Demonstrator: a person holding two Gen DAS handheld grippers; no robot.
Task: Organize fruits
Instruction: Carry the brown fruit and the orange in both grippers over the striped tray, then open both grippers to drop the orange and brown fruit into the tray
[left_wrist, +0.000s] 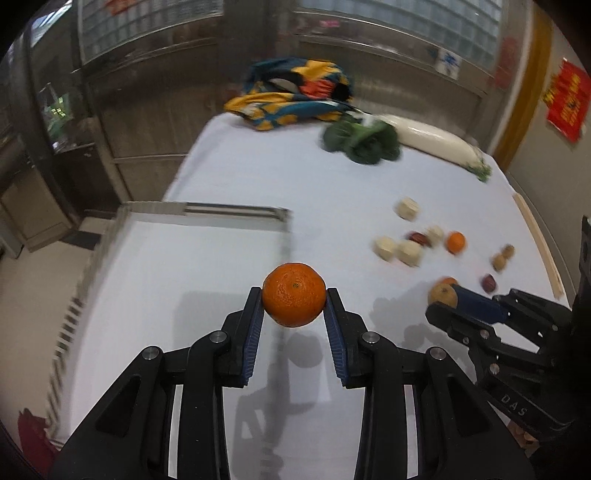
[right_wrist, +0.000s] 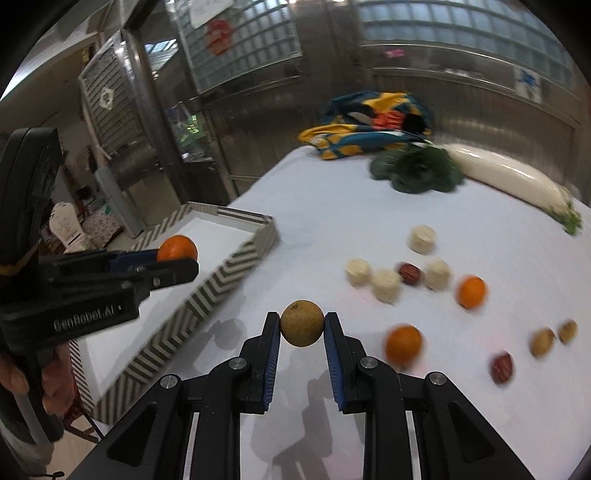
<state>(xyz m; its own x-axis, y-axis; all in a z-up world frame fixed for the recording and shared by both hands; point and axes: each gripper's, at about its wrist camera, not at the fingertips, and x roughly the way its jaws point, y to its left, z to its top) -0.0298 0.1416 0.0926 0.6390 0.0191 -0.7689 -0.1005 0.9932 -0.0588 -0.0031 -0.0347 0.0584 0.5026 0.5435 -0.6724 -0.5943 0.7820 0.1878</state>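
My left gripper is shut on an orange and holds it above the white tray with the zigzag rim. In the right wrist view the same orange hangs over the tray. My right gripper is shut on a brown round fruit, held above the white tablecloth beside the tray's right rim; it also shows in the left wrist view. Loose on the cloth lie two more oranges, red dates and small brown fruits.
Several pale cut chunks lie mid-table. At the back are leafy greens, a white radish and a colourful cloth bag. Metal cabinets stand behind the table. A wooden strip lies along the right table edge.
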